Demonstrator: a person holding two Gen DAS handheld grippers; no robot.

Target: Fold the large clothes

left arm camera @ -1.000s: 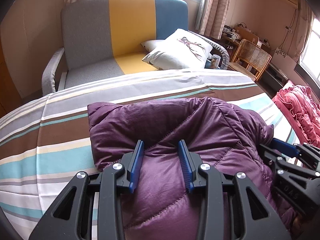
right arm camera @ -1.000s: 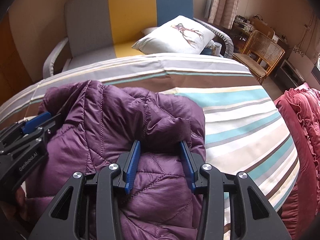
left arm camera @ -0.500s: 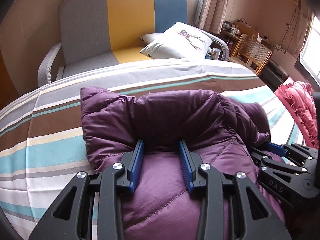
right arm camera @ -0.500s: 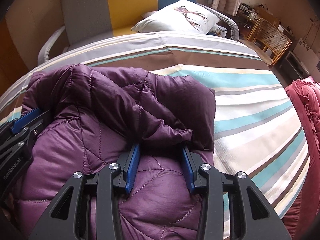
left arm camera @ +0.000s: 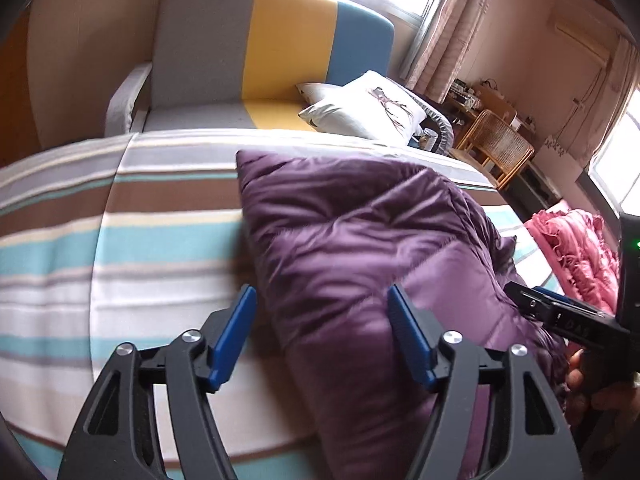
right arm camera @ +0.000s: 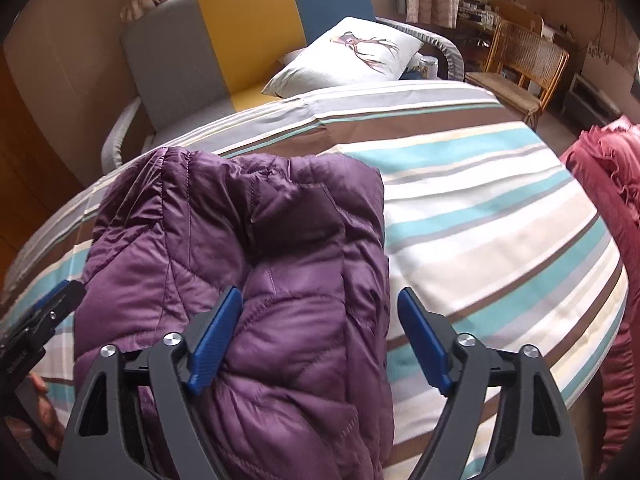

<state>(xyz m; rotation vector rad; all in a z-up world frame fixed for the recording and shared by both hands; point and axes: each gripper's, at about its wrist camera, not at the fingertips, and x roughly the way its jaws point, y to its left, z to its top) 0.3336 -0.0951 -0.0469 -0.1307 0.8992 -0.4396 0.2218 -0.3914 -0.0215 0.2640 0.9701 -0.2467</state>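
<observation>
A purple quilted jacket lies folded over on the striped bed cover; it also shows in the right wrist view. My left gripper is open, its jaws wide apart above the jacket's left edge, holding nothing. My right gripper is open too, jaws spread over the jacket's right edge. The right gripper's tip shows at the right of the left wrist view. The left gripper's tip shows at the left of the right wrist view.
A grey, yellow and blue sofa with a white pillow stands beyond the bed. A wicker chair is at the back right. A red ruffled blanket lies at the bed's right side.
Both grippers have opened and let go of the jacket. The folded top layer now rests flat on the jacket, and both grippers have drawn back a little.
</observation>
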